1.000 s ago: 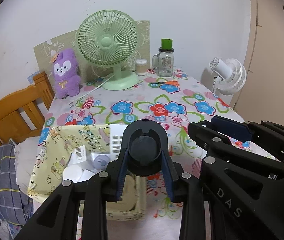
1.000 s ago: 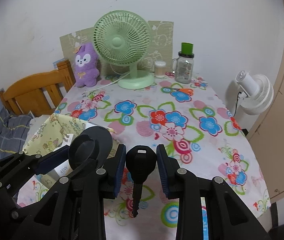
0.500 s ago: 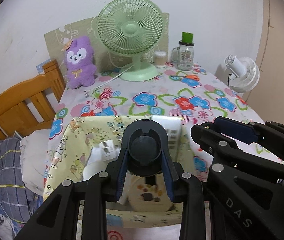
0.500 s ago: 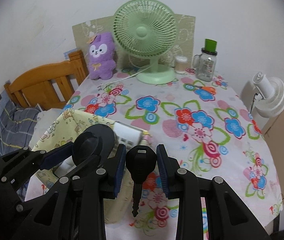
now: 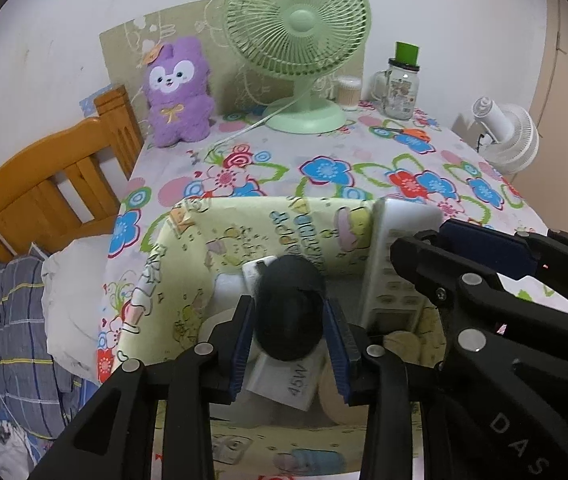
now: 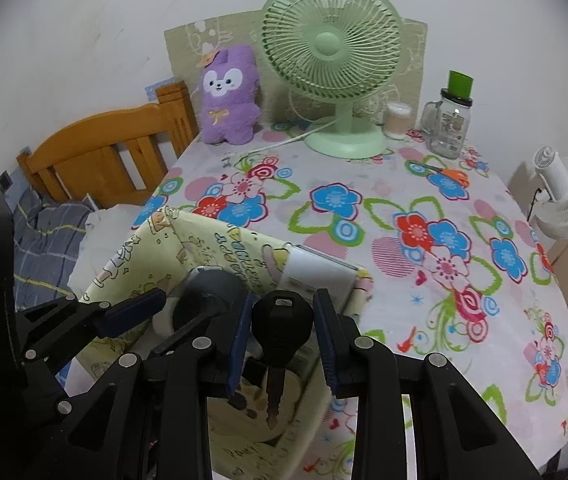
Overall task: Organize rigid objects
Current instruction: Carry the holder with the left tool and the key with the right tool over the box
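Note:
A yellow patterned fabric basket (image 5: 187, 272) (image 6: 151, 248) stands at the near left of the floral table. It holds a white remote (image 5: 388, 268) (image 6: 316, 272), a white 45W charger (image 5: 292, 380) and other white items. My left gripper (image 5: 290, 336) is over the basket. Its jaws stand around a round black object (image 5: 290, 312), which looks blurred and tilted between the pads. My right gripper (image 6: 281, 330) is shut on a black key (image 6: 279, 328) with its blade hanging down over the basket's right side.
At the back stand a green desk fan (image 6: 328, 60), a purple plush (image 6: 229, 96), a small jar (image 6: 398, 120) and a glass mug with a green lid (image 6: 450, 124). Orange scissors (image 6: 450, 174) lie at the right. A wooden bed frame (image 6: 103, 156) is left, a white fan (image 6: 564, 204) right.
Both grippers have moved left and down over the basket. The round black object in the left gripper has tipped and looks blurred. The key stays gripped in the right gripper.

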Action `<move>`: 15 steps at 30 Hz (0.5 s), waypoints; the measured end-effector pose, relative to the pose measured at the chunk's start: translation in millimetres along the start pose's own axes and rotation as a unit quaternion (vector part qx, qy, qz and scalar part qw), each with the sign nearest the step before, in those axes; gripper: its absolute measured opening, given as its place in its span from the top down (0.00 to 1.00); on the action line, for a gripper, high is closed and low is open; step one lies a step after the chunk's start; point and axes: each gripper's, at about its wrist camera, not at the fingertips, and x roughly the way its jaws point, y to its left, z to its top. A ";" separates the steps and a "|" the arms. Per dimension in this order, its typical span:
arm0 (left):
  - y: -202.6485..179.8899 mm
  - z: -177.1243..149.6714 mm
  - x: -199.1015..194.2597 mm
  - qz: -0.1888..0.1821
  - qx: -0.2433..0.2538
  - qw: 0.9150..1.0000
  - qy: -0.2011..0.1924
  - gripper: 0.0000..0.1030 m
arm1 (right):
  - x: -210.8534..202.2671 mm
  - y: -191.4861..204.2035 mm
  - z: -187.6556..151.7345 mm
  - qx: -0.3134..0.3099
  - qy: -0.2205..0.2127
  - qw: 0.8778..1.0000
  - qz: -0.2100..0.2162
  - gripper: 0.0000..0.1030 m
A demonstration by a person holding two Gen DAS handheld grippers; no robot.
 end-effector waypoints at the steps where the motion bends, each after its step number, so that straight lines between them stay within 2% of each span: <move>1: 1.7 0.0 1.4 0.001 0.000 1.000 0.001 0.64 | 2.4 2.4 0.8 -0.002 0.001 1.000 0.002 0.67; 4: 6.3 -1.6 4.1 0.006 -0.001 1.000 0.003 0.60 | 9.3 8.2 2.0 -0.005 0.006 1.000 0.012 0.67; 9: 13.1 -4.8 5.8 0.011 -0.004 1.000 0.005 0.45 | 20.5 15.2 1.1 -0.008 0.020 0.999 0.034 0.67; 15: 12.9 -7.1 2.0 0.015 0.003 1.000 0.000 0.36 | 24.4 20.2 -2.7 -0.015 0.028 0.998 0.046 0.65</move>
